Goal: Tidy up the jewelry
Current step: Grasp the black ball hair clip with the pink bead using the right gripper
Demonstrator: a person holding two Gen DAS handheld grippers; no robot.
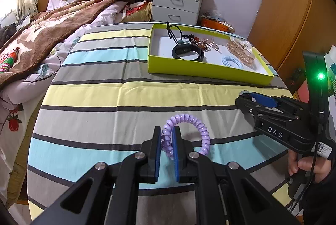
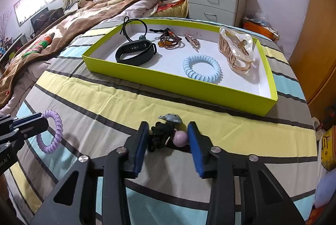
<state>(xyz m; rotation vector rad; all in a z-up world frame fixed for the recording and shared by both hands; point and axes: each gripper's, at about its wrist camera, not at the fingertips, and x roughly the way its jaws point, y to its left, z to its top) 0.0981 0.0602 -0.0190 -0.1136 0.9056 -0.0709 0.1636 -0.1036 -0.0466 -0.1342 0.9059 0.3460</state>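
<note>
Left wrist view: left gripper (image 1: 167,139) jaws clamped on the purple coil hair tie (image 1: 189,132), held upright over the striped sheet (image 1: 105,94). Green tray (image 1: 201,71) sits beyond, holding a black band (image 1: 188,52).

Right wrist view: right gripper (image 2: 168,136) jaws apart, straddling the black cord hair tie with beads (image 2: 166,132) lying on the bed; pads not touching it. Blue coil tie (image 2: 201,68) lies in the tray.

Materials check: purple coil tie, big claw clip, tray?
Purple coil tie: glossy plastic, likely; smooth shiny spiral rings.
Claw clip: translucent hard plastic or acetate; see-through amber teeth, pearly top.
Tray: matte cardboard, probably; thin folded green walls, white inside.
</note>
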